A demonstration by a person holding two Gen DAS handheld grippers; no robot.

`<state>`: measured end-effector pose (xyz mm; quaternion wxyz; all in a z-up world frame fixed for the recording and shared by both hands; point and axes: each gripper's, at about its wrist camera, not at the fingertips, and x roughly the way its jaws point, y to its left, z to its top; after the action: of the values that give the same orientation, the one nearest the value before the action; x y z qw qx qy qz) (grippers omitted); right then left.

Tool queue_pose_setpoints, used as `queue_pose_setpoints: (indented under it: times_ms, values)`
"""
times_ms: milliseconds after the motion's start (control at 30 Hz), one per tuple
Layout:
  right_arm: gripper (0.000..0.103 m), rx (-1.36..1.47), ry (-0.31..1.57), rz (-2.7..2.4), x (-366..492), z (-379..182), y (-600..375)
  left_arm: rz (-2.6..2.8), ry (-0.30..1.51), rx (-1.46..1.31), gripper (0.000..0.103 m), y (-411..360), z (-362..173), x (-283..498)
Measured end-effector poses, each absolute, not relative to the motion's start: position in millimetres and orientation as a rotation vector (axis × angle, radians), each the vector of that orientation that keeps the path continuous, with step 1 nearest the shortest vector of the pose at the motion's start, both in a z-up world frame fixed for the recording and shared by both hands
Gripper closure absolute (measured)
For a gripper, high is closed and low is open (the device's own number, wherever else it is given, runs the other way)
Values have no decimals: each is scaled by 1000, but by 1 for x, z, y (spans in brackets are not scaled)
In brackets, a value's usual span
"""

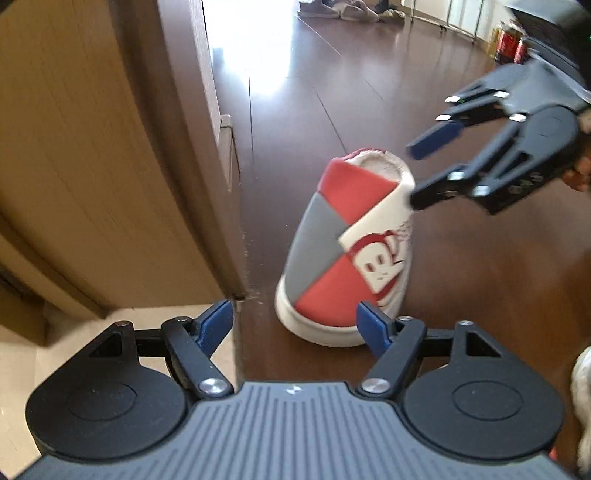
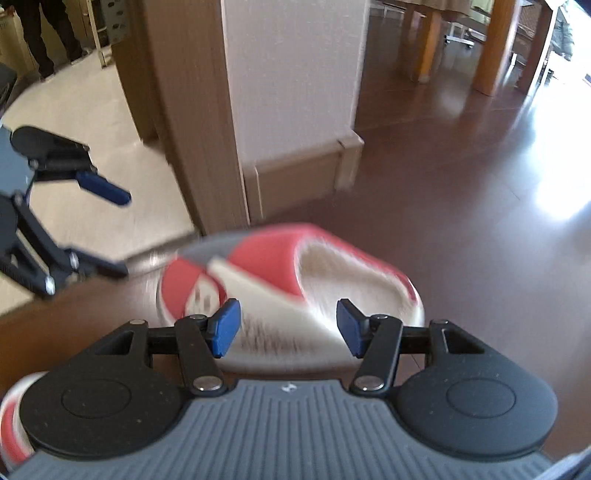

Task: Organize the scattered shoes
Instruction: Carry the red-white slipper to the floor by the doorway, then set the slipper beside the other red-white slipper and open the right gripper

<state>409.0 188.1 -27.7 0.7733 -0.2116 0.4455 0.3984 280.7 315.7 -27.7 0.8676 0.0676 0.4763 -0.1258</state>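
Left gripper (image 1: 295, 325) is spread wide and holds nothing, its blue pads just short of the toe of a red, grey and white slipper (image 1: 347, 247). The slipper lies on the dark wood floor (image 1: 480, 277) near a wall corner (image 1: 225, 184). Right gripper (image 2: 288, 328) hangs over the slipper's heel side, likewise wide apart and empty. More shoes (image 1: 347, 11) lie well beyond.
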Motion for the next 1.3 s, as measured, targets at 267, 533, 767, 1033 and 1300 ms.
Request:
queue_pose_setpoints:
  times_ms: [267, 533, 767, 1033, 1300]
  values:
    - [75, -265, 1056, 995, 425, -58, 198, -194, 1047, 175, 28, 327, -41, 273]
    - [91, -229, 952, 1076, 397, -7, 162, -118, 992, 174, 28, 302, -1, 236]
    - [91, -375, 902, 1258, 324, 84, 105, -174, 963, 87, 28, 263, 51, 154]
    - [91, -666, 1098, 1628, 224, 78, 101, -376, 973, 205, 27, 200, 54, 43]
    - [86, -729, 1260, 1824, 177, -15, 143, -365, 1057, 254, 26, 182, 22, 27]
